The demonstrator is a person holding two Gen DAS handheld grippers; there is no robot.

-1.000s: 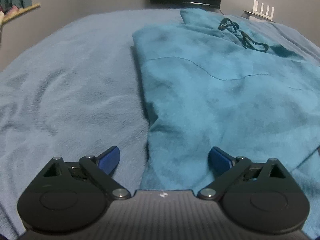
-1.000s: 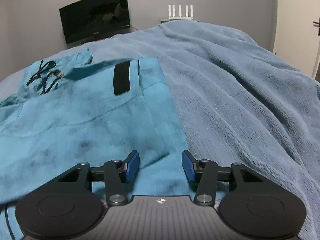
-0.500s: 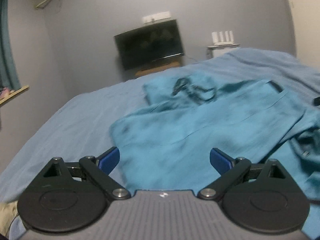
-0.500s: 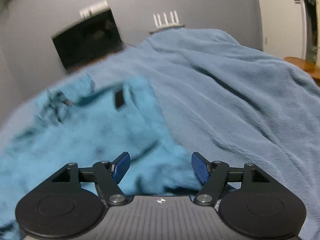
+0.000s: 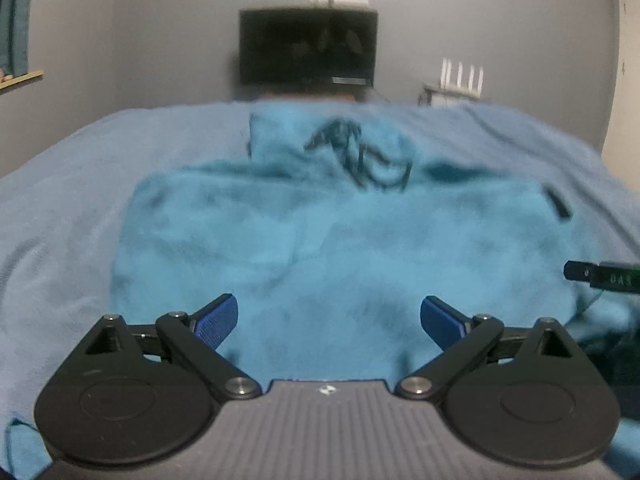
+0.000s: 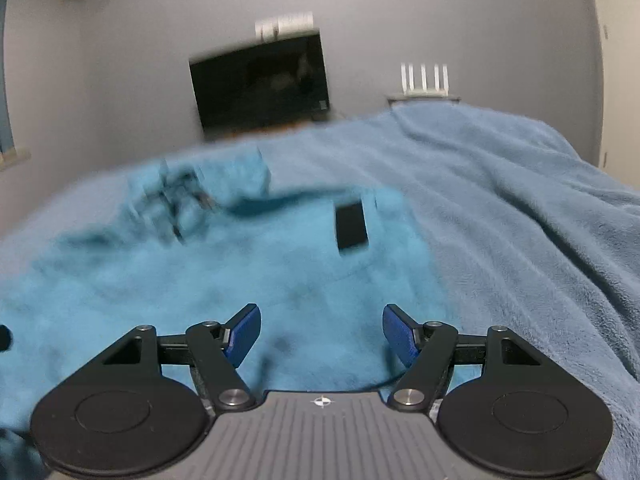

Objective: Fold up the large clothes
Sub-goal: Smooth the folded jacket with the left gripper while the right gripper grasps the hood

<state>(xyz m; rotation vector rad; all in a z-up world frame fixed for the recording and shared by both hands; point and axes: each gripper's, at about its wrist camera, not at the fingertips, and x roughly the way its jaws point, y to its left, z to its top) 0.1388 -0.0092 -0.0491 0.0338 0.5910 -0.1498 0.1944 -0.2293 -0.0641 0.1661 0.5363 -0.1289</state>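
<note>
Beyond both grippers, a dark screen hangs on the grey wall, with a white router on a shelf to its right. Ahead of the fingers the teal garment lies on the blue blanket, its dark drawstring at the far end and a black patch ahead of the right gripper. The left gripper is spread wide, holding nothing; the right likewise. Both views are blurred, so contact with the cloth is uncertain. No writing is legible.
</note>
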